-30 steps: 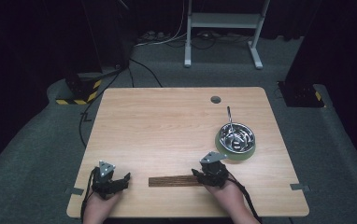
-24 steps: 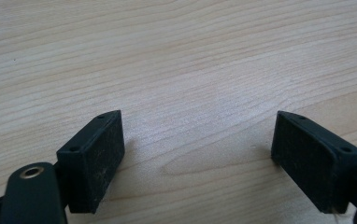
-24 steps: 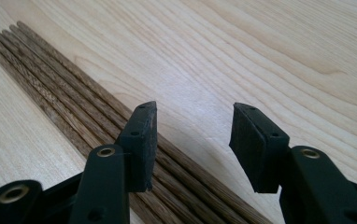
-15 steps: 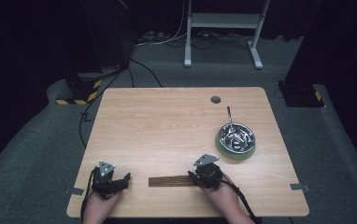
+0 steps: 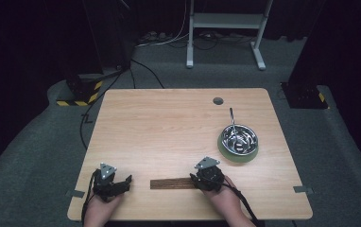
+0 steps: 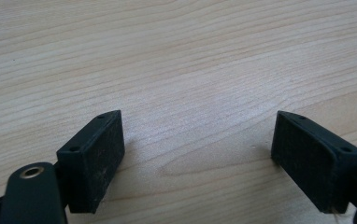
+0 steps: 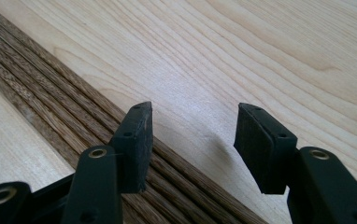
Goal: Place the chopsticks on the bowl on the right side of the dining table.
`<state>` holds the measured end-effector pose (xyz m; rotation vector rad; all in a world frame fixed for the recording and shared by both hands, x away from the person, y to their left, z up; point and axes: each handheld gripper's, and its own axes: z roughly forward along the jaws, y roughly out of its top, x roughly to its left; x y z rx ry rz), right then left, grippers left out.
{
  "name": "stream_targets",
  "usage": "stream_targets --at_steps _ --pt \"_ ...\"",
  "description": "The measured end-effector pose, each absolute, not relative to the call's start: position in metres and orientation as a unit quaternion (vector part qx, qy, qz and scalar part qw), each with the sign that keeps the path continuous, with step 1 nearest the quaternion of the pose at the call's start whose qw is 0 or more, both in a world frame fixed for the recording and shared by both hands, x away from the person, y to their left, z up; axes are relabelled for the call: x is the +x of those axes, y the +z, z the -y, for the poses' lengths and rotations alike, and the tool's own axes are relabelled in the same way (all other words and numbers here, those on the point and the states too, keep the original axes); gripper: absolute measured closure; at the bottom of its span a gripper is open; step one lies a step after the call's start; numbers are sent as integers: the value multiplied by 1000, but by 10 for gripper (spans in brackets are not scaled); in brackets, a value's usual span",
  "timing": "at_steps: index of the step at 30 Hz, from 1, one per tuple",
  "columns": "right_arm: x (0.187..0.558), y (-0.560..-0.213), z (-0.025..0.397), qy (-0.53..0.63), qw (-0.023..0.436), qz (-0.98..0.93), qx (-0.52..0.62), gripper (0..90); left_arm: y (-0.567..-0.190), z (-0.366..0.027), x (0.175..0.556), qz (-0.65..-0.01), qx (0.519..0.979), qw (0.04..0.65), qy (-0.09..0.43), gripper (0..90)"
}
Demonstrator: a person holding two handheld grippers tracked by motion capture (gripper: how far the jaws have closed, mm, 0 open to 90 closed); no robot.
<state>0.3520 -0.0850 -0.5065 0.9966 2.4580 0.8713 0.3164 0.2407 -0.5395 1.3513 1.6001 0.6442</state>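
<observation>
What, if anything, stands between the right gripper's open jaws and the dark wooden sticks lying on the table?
Nothing visible. The right gripper is open right over the near end of the wooden sticks, one jaw above the bundle and the other over bare table. The metal bowl sits well off to the side.

The left gripper (image 6: 197, 149) has its two black jaws wide apart, one at about 8 o'clock and the other at about 4 o'clock. Between them and above them, toward 12 o'clock, lies the light wooden table (image 6: 186, 60), and nothing is held.
</observation>
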Motion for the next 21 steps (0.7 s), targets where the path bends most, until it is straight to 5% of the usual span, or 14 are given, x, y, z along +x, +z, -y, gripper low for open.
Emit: stream_targets --at_steps 21 --pt "349 -508 86 311 179 -863 355 457 -539 -242 316 -647 555 453 262 172"
